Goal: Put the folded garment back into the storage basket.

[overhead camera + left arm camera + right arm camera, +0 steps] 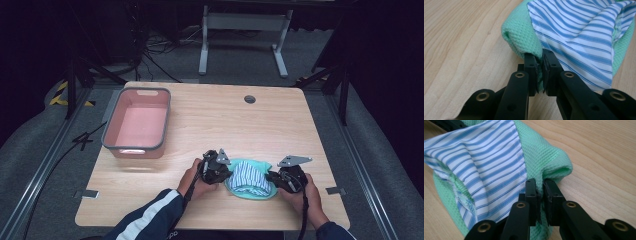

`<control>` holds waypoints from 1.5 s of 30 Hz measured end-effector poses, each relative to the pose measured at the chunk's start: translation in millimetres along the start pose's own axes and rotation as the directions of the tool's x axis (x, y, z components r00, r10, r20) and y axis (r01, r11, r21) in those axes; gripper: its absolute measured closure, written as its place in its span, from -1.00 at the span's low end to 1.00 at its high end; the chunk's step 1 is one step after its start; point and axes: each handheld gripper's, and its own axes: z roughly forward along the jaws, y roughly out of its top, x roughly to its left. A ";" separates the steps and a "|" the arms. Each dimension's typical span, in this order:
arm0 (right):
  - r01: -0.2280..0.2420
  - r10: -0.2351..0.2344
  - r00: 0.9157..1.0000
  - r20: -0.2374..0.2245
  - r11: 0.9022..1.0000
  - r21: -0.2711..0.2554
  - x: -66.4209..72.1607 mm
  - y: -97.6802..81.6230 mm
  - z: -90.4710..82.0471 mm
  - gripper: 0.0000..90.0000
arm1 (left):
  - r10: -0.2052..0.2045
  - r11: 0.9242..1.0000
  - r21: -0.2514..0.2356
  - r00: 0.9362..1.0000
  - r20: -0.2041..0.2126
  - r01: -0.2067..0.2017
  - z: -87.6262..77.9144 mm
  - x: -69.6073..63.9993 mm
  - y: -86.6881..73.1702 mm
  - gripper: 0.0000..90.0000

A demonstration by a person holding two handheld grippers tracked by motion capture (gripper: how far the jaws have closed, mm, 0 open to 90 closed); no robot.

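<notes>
At the table's [200, 120] left the pink bin [136, 122] stands empty; toward the near edge, the left tongs [539, 58] pinch the green cloth [248, 181] with its striped lining [584, 32]; the right tongs [541, 185] clamp its opposite edge; grasp looks done, so next likely a level, joint lift toward the bin.

Even overhead light on the table [210, 120], dark surroundings; both gripper views sharp, soft shadows.
</notes>
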 end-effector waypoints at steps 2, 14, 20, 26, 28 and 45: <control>0.003 -0.003 1.000 0.004 1.000 -0.017 0.2 1.8 -4.2 0.84 | 0.016 1.000 0.002 1.000 0.000 -0.016 -2.9 -0.1 2.4 0.86; -0.003 0.004 1.000 0.013 0.997 -0.081 1.5 20.4 -25.8 0.84 | 0.049 0.999 -0.013 0.999 -0.012 -0.050 -21.8 2.7 22.6 0.87; -0.008 0.008 1.000 0.008 0.996 -0.084 3.9 31.4 -27.0 0.84 | 0.058 0.998 -0.001 0.998 -0.017 -0.058 -31.9 5.8 30.4 0.87; 0.008 -0.007 1.000 0.015 0.996 -0.084 7.4 43.8 -27.9 0.84 | 0.047 0.999 -0.002 0.998 -0.029 -0.047 -38.6 14.9 31.7 0.87; 0.011 -0.010 1.000 0.014 0.996 -0.088 8.5 48.3 -28.8 0.84 | 0.041 0.999 -0.009 0.999 -0.032 -0.041 -41.7 18.3 31.5 0.87; 0.052 -0.049 0.998 0.025 0.990 -0.131 15.3 86.4 -31.7 0.84 | 0.043 0.998 -0.043 0.993 -0.106 -0.048 -80.2 38.9 39.7 0.87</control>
